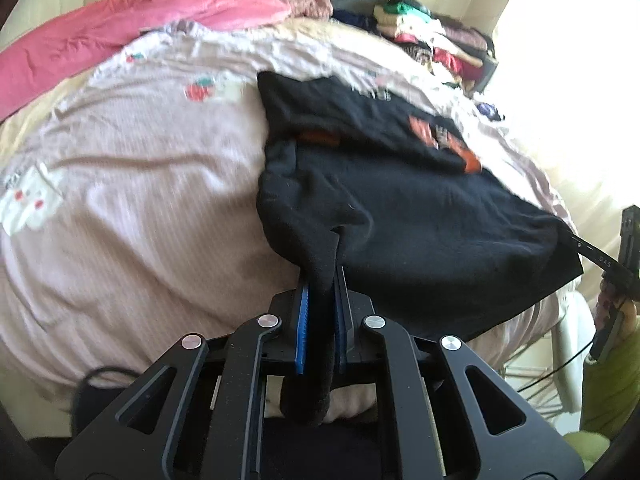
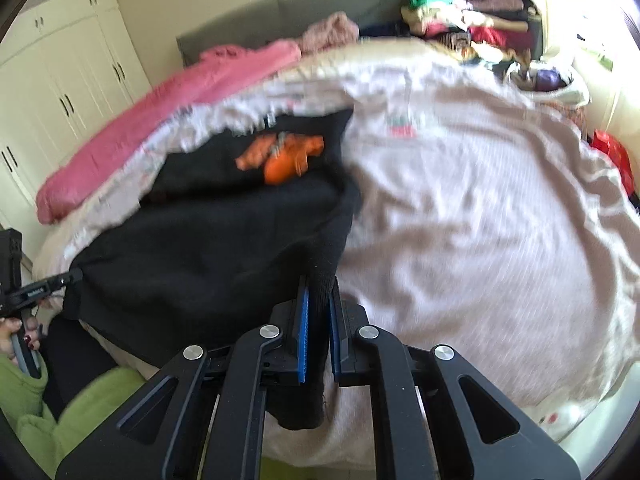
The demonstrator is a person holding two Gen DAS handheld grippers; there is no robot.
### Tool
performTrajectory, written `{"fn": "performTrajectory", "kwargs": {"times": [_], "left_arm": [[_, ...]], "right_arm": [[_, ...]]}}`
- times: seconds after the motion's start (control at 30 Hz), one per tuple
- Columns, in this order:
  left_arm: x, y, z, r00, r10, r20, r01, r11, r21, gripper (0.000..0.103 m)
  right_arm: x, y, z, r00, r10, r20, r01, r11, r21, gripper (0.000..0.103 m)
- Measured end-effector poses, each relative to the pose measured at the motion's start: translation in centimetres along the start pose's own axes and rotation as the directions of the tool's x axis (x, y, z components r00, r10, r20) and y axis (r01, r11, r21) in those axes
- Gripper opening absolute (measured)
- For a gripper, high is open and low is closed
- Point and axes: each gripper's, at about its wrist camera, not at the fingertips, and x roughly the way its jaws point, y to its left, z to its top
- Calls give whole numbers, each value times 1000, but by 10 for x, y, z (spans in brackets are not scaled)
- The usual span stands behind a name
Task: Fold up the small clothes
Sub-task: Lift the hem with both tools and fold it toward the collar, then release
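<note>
A small black garment [image 1: 420,208] with an orange print [image 1: 444,140] lies on the pale pink bedcover [image 1: 140,184], its far part folded over. My left gripper [image 1: 322,280] is shut on the garment's near left corner, with black cloth pinched between the blue pads and hanging below them. In the right wrist view the same black garment [image 2: 208,248] shows its orange print [image 2: 280,156]. My right gripper [image 2: 318,286] is shut on the near right corner, which is lifted off the bed. Each gripper shows at the edge of the other's view: the right gripper [image 1: 624,264] and the left gripper [image 2: 24,292].
A pink blanket [image 1: 120,32] lies along the far left of the bed. A pile of mixed clothes [image 1: 432,40] sits at the far right by a grey headboard [image 2: 280,12]. White wardrobe doors [image 2: 60,92] stand to the left. A green sleeve [image 2: 40,408] is at the lower left.
</note>
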Motion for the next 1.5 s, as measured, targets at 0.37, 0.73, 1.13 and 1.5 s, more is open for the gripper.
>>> {"fn": "performTrajectory", "kwargs": {"times": [0.37, 0.73, 1.13, 1.5], "left_arm": [[-13, -6, 64, 991, 61, 120, -62, 998, 6, 5], [5, 6, 120, 979, 105, 174, -102, 994, -26, 4], [44, 22, 165, 973, 112, 201, -98, 992, -80, 4], [104, 32, 165, 965, 207, 160, -196, 977, -81, 5]], "right_arm": [[2, 4, 56, 990, -1, 138, 0, 1000, 10, 8], [37, 5, 110, 985, -44, 166, 42, 999, 17, 8], [90, 0, 157, 987, -67, 144, 63, 998, 30, 8], [157, -10, 171, 991, -123, 51, 121, 992, 41, 8]]}}
